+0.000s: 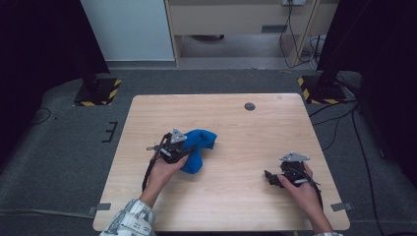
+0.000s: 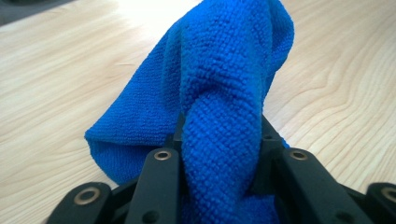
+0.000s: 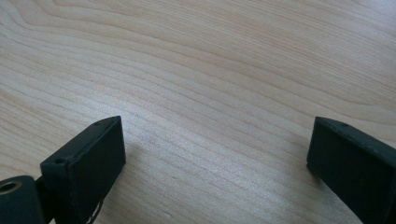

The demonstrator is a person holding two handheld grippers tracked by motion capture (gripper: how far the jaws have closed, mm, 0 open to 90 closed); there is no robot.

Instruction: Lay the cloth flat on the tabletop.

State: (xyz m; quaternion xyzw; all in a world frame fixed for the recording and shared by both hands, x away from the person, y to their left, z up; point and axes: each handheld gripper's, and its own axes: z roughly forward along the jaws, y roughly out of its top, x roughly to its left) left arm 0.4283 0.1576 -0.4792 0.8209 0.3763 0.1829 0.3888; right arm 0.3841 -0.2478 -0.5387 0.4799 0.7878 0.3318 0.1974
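A blue microfibre cloth lies bunched on the wooden table, left of centre. My left gripper is shut on a thick fold of it. In the left gripper view the blue cloth rises as a twisted fold between the two black jaws, the rest draping down onto the wood. My right gripper rests low near the table's right front, held in a hand. In the right gripper view its black fingertips stand wide apart over bare wood, and this gripper holds nothing.
A small round dark grommet sits in the tabletop near the far edge. Beyond the table are grey carpet, stand bases with yellow-black striped tape, cables at the right, and a cabinet against the far wall.
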